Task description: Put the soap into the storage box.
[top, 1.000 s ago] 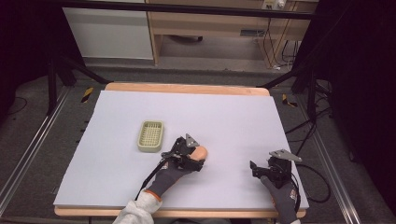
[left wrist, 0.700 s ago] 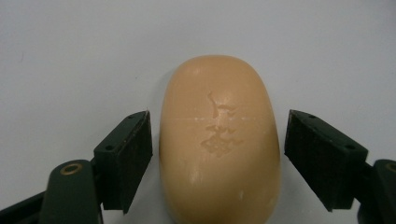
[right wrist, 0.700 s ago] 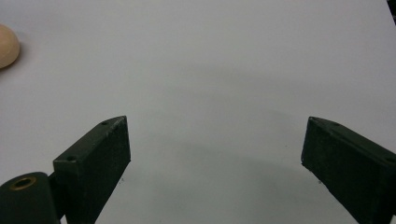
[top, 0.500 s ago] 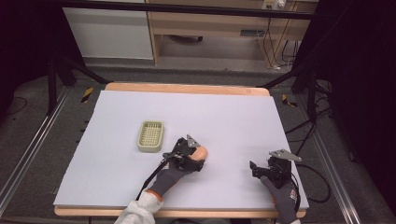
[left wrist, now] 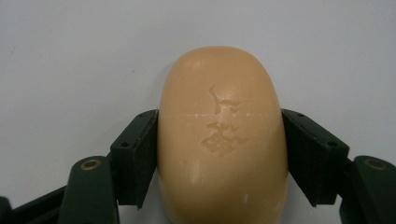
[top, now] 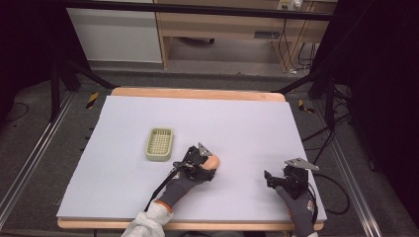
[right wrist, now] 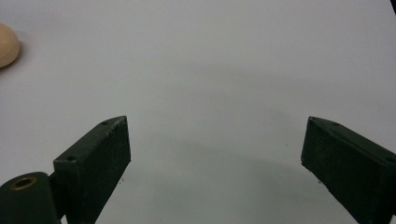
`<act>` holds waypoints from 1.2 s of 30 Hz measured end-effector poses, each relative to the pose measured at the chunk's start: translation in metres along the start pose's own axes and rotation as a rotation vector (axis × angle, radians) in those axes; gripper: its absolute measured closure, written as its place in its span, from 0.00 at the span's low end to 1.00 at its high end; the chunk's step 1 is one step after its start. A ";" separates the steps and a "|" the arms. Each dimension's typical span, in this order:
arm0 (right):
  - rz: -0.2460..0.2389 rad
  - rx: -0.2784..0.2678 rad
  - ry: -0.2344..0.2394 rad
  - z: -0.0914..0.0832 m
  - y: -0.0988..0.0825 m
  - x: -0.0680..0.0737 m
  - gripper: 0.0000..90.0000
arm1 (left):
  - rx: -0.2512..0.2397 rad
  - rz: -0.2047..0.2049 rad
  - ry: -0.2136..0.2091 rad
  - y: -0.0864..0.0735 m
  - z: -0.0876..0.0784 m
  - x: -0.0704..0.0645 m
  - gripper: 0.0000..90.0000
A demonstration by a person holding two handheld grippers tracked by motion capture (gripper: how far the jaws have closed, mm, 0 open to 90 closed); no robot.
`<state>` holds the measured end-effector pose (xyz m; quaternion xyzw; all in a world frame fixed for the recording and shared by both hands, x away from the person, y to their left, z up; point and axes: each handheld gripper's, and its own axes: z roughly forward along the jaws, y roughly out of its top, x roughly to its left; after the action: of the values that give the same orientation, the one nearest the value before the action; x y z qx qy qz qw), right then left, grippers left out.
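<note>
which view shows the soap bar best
The left gripper view: the soap bar sits close up with its stamped mark readable, and the left gripper has just been closing onto its sides. The high view shows it small beside the basket; the right gripper view catches its edge.

Table (top: 247, 113): pale lilac top, wooden edge.
Basket (top: 159, 144): cream, on it.
Soap bar (top: 212, 162): just right of basket.

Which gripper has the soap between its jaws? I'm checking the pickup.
The left gripper: its jaws have just closed on the sides of the orange soap bar. The right gripper stands open over bare table.
</note>
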<state>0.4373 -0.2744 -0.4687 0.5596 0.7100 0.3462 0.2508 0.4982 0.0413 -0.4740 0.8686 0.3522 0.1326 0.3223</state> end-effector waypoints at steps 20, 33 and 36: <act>-0.002 0.008 0.003 0.000 0.000 0.001 0.09 | 0.002 0.013 -0.008 0.000 0.001 0.001 0.35; 0.002 0.006 0.005 0.000 0.000 0.001 0.09 | -0.016 0.026 -0.006 0.001 -0.001 0.000 0.35; 0.001 0.005 0.007 0.000 0.000 0.001 0.09 | -0.020 0.032 -0.007 0.002 -0.007 0.000 0.35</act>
<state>0.4372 -0.2737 -0.4682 0.5593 0.7114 0.3464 0.2469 0.4966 0.0432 -0.4675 0.8714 0.3355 0.1382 0.3302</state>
